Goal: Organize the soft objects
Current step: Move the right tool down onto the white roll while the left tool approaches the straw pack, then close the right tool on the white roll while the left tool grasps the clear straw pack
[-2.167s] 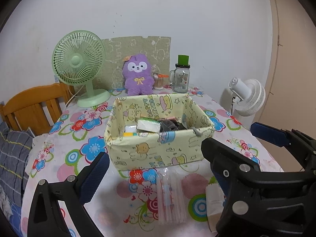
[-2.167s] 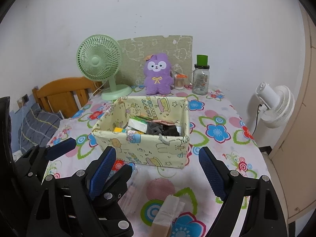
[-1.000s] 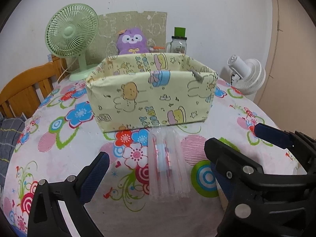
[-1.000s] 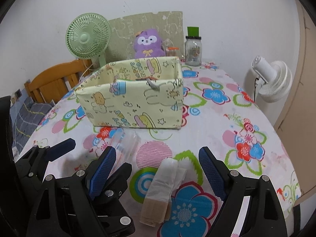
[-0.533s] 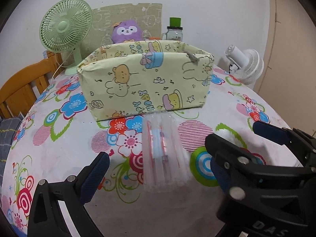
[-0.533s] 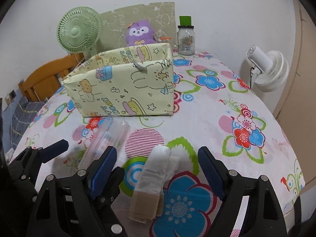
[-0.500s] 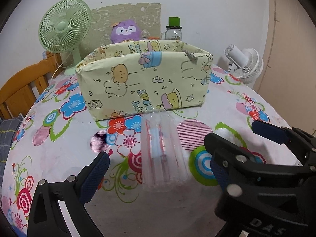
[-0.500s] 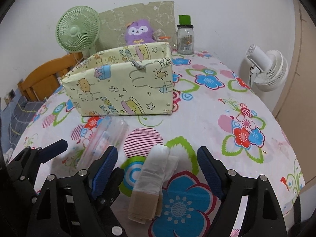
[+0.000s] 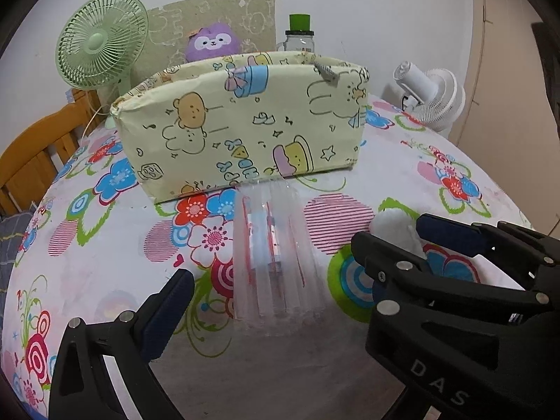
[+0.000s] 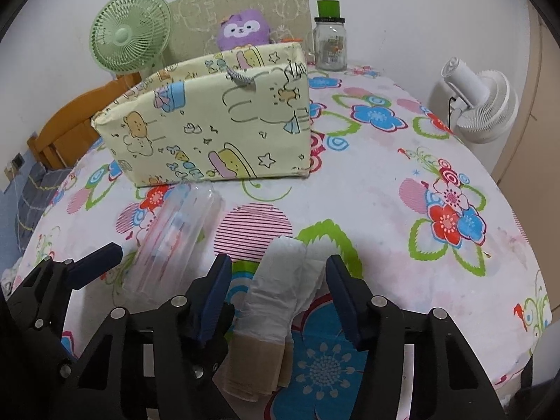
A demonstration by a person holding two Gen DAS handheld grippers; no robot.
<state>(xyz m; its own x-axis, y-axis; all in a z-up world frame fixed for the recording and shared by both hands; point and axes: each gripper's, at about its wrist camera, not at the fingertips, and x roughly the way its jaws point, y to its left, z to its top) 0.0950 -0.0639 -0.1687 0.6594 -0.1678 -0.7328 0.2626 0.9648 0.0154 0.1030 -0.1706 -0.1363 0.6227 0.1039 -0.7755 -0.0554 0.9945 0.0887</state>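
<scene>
A round desk [image 10: 385, 189] covered in a flower-print cloth carries everything here. Nearest, the right hand-held gripper [image 10: 278, 281] has its blue-padded jaws closing around a folded white soft pad with a tan band [image 10: 280, 294]; the pad lies flat on the desk between the jaws, and the pads do not yet press on it. Just left of that pad, the left hand-held gripper [image 9: 276, 290] stands wide open around a clear plastic packet [image 9: 273, 255], holding nothing. The packet's far end touches a pale yellow cartoon-print fabric box [image 9: 245, 129], which stands just behind both soft items. Behind the box are a purple plush toy [image 10: 243, 29], a green desk fan [image 9: 101, 42] to its left, and a glass jar with a green lid [image 10: 329, 43] to its right.
</scene>
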